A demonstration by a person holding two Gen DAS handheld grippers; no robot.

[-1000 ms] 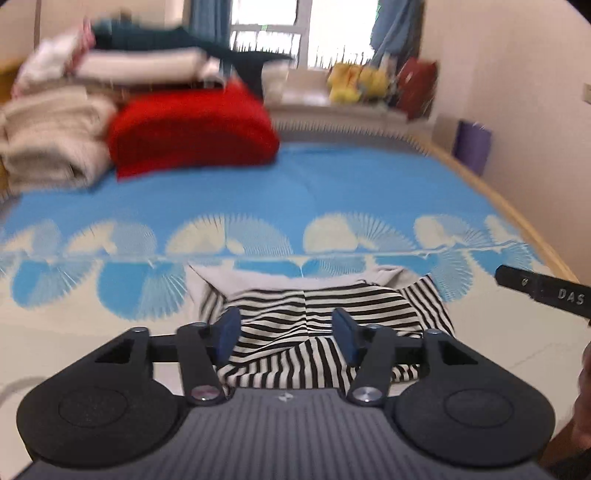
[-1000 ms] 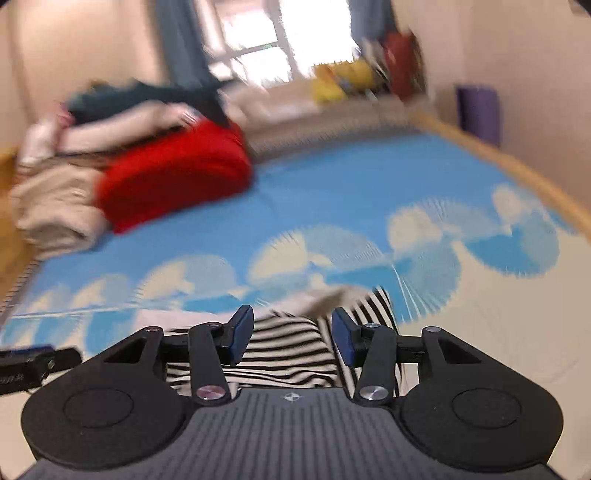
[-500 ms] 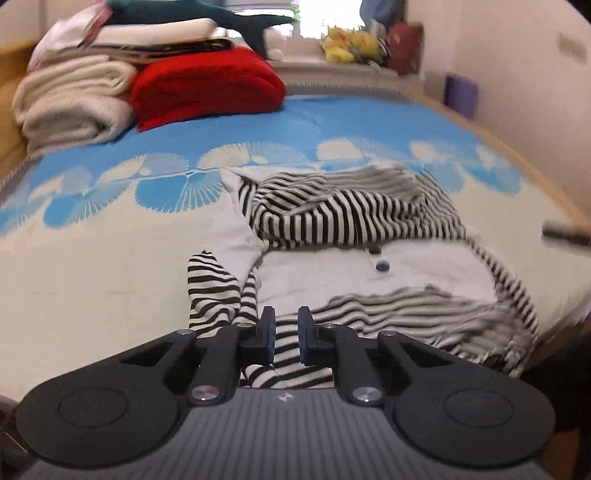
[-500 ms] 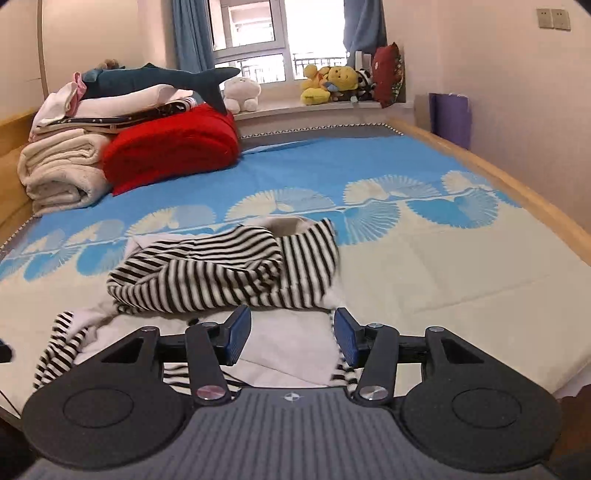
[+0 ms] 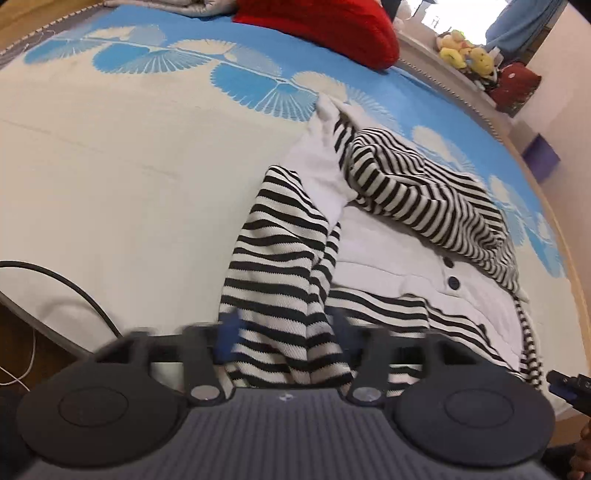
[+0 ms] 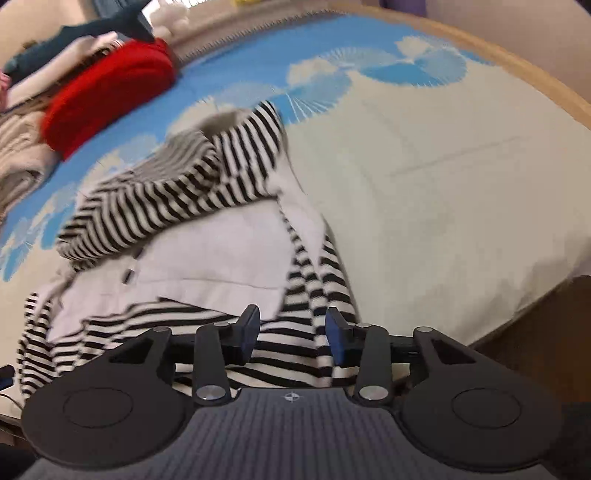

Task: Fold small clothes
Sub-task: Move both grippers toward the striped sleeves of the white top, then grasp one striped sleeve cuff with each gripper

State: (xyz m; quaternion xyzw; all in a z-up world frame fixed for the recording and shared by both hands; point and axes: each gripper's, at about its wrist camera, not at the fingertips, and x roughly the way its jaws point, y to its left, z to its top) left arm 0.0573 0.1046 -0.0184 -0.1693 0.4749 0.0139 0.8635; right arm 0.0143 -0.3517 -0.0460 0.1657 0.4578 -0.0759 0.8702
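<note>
A small black-and-white striped garment with a white front panel and dark buttons (image 5: 391, 236) lies crumpled on the bed, near its front edge. It also shows in the right wrist view (image 6: 207, 229). My left gripper (image 5: 282, 332) is open, its fingers either side of the garment's left striped sleeve (image 5: 273, 266). My right gripper (image 6: 291, 328) is open, its fingers either side of the right striped sleeve (image 6: 325, 280). Neither grips the cloth.
The bed has a blue and cream sheet (image 5: 110, 147). A red folded blanket (image 5: 325, 26) and stacked bedding (image 6: 18, 155) lie at the far end. Soft toys (image 5: 461, 55) sit on the sill. A black cable (image 5: 74, 295) runs off the bed's front left edge.
Both grippers have dropped low and close to the garment's near edge. My left gripper has opened from nearly shut; both views now tilt toward the sleeves.
</note>
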